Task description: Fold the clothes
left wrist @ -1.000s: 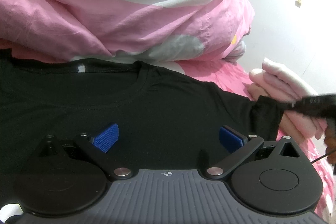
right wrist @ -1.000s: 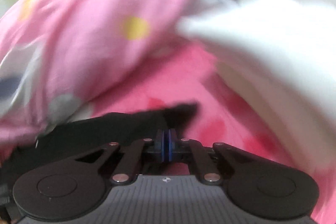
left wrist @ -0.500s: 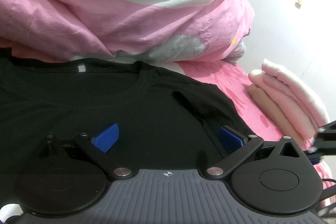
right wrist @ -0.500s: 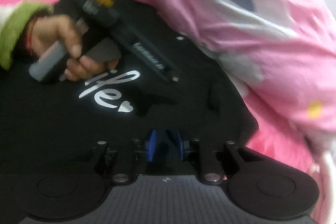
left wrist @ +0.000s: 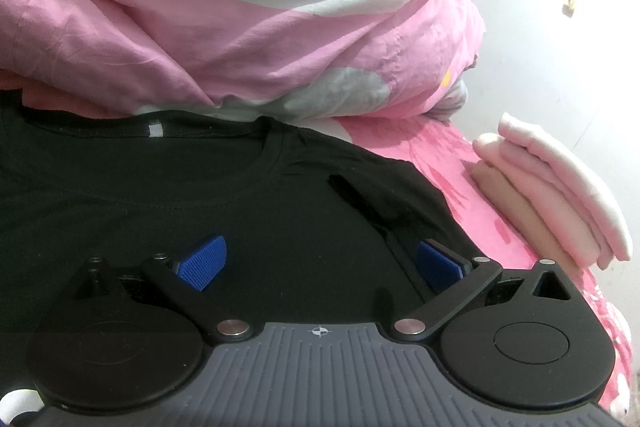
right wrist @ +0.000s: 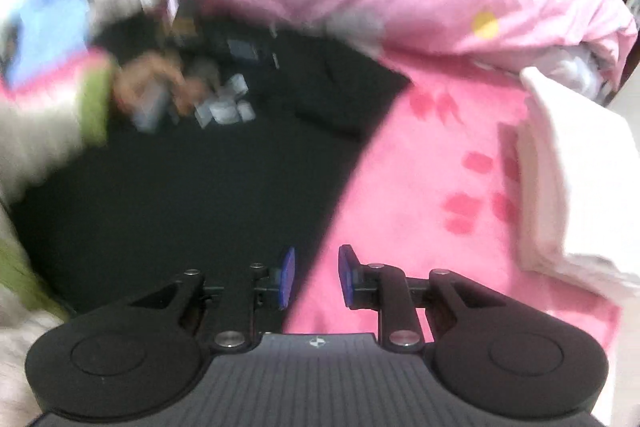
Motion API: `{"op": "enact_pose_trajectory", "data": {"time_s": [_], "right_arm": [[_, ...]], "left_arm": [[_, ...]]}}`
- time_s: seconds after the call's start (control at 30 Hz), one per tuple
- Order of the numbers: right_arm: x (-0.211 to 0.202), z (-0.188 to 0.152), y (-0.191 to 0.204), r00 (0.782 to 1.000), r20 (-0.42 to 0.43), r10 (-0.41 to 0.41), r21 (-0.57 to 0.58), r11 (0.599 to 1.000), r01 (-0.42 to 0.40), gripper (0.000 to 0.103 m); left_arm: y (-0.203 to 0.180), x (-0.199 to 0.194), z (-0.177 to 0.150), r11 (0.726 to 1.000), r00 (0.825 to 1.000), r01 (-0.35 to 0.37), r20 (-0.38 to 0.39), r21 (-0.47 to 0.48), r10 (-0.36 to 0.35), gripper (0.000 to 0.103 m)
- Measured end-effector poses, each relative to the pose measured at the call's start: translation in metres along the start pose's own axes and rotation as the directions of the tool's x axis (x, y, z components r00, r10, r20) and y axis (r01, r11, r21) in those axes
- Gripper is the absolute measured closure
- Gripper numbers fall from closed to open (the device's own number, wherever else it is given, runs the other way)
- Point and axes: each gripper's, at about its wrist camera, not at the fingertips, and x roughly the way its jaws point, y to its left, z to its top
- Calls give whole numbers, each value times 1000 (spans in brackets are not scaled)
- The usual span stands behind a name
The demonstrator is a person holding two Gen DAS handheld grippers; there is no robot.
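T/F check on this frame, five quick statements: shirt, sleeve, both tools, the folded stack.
1. The black T-shirt lies flat on the pink bedsheet. True.
2. Its sleeve sticks straight out. False: it is folded in over the body.
3. The right tool grips the sleeve. False: it is open, nothing between the pads.
4. The left tool is open above the shirt. True.
5. The folded pale stack sits on the shirt. False: beside it, apart.

T-shirt before quilt, folded stack at right
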Motion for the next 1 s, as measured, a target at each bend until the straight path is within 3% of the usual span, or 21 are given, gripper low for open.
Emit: {"op": "enact_pose_trajectory", "data": {"time_s": [0.13, 0.2, 0.3, 0.4, 0.53, 0.63, 0.77, 1.0], "right_arm": [[54, 15, 15, 996, 18, -84, -97, 992, 85, 78], [76, 24, 10, 990, 115, -87, -37, 995, 92, 78], [105, 36, -5, 965, 254, -62, 111, 993, 35, 78], [127, 41, -15, 941, 331, -66, 234, 972, -14, 78], [150, 39, -21, 937, 347, -48, 327, 942, -73, 77], [161, 34, -19, 933, 353, -66, 356, 932, -69, 65], [170, 24, -14, 920, 380, -97, 374, 926, -57, 58], [174, 19, -13, 915, 390, -107, 377, 925, -53, 54]], "left_arm": [[0, 0, 0, 1000, 1000, 0, 1, 0, 0, 0], [0, 0, 0, 1000, 1000, 1, 2, -1, -1, 0], [1, 1, 0, 1000, 1000, 3, 3, -3, -3, 0], [1, 1, -1, 1000, 1000, 5, 3, -4, -5, 0], [0, 1, 0, 1000, 1000, 4, 3, -5, -4, 0], [0, 0, -1, 1000, 1000, 4, 4, -3, -4, 0], [0, 0, -1, 1000, 1000, 1, 3, 1, -1, 0], [0, -1, -1, 1000, 1000, -1, 1, 4, 1, 0]]}}
